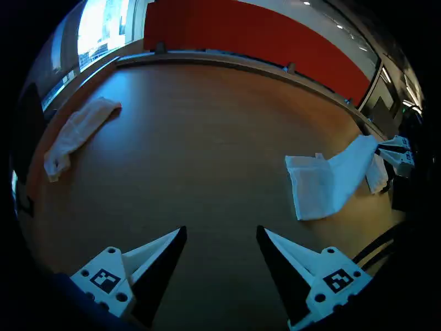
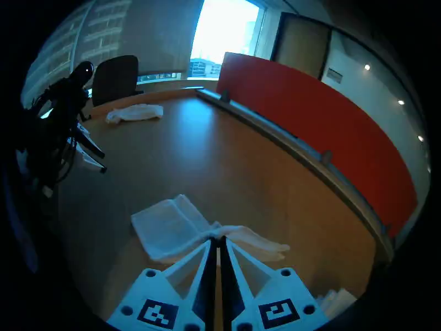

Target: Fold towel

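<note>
Soft, light white towel (image 2: 165,226) is pinched at one edge by closed right gripper (image 2: 219,240); left gripper (image 1: 221,227) is held open & empty, free corner judged easiest grab.

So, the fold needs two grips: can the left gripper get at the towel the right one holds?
Probably yes: the left gripper is open, and only bare table lies between it and the towel, whose far end the right gripper pinches.

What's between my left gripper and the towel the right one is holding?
Just bare wooden tabletop: in the left gripper view, nothing lies between the open left gripper and the towel, which the right gripper pinches at one edge.
</note>
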The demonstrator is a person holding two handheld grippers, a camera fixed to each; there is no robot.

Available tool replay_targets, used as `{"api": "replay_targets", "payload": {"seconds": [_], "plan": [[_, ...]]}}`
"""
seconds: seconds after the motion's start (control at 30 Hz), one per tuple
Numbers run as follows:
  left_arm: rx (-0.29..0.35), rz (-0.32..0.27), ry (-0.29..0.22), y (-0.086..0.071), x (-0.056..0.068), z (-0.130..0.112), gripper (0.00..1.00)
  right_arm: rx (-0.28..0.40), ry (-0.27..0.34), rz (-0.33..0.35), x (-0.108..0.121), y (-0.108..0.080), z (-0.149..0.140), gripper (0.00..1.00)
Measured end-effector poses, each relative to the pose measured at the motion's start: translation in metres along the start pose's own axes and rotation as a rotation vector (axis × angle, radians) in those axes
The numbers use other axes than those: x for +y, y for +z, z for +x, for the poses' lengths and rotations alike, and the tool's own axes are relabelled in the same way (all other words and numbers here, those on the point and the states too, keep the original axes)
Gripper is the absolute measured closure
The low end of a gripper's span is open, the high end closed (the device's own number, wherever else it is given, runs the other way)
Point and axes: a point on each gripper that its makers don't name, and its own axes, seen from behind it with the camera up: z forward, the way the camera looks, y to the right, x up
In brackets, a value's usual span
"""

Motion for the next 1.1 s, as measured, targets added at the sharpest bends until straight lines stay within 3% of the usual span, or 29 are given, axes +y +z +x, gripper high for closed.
{"api": "replay_targets", "payload": {"seconds": [0.5,1.1], "plan": [[0.01,0.006,-0.001,-0.004,-0.004,0.001,0.06,0.002,-0.035,0.106,-0.048,0.026,0.01,0.95],[0.02,0.038,-0.036,-0.015,-0.022,-0.007,0.06,-0.043,-0.057,0.254,-0.11,0.068,-0.002,0.95]]}}
